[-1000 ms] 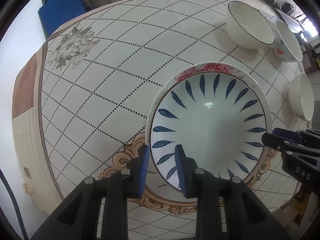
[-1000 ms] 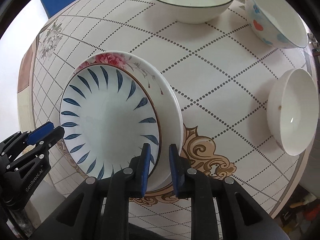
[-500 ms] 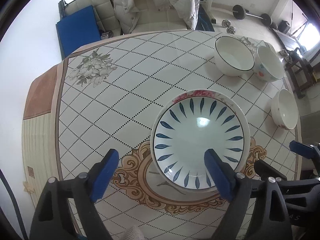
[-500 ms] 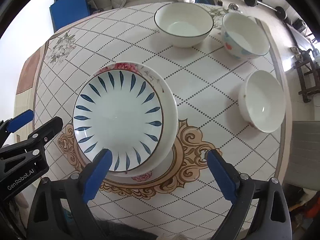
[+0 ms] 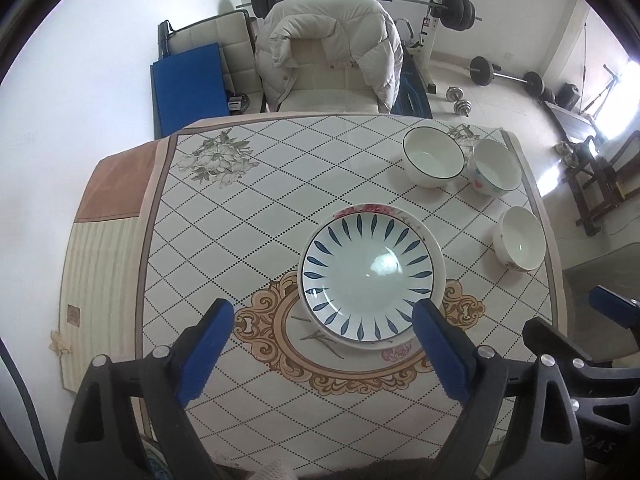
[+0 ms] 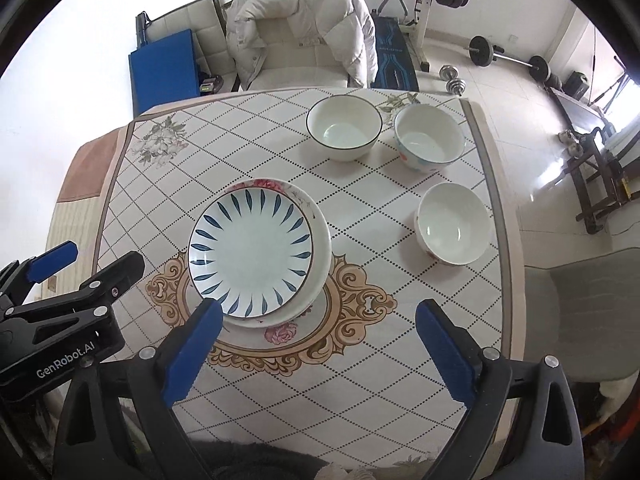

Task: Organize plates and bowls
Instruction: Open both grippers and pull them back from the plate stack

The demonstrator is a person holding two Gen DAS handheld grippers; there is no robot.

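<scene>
A blue-petal plate [image 5: 366, 274] [image 6: 250, 254] lies stacked on a rose-patterned plate [image 5: 434, 248] [image 6: 322, 236] near the table's middle. Three bowls stand to the right: a dark-rimmed white bowl [image 5: 433, 157] [image 6: 344, 126], a bowl with coloured spots [image 5: 496, 170] [image 6: 429, 141], and a plain white bowl [image 5: 519, 238] [image 6: 454, 228]. My left gripper [image 5: 324, 320] hangs open high above the plates, nothing between its blue pads. My right gripper [image 6: 320, 320] is open too, above the table's near side. Each gripper shows in the other's view, the left gripper [image 6: 88, 252] and the right gripper [image 5: 576, 308].
The table [image 5: 248, 216] wears a diamond-grid cloth with a gold scroll frame. Behind it stands a chair draped with a white puffy jacket [image 5: 332, 36]. A blue mat [image 5: 188, 80] leans at the back left. Barbells [image 5: 504, 74] lie on the floor right.
Both grippers let go of the plates' rim, opened wide and rose well above the table. The stacked plates stay where they were.
</scene>
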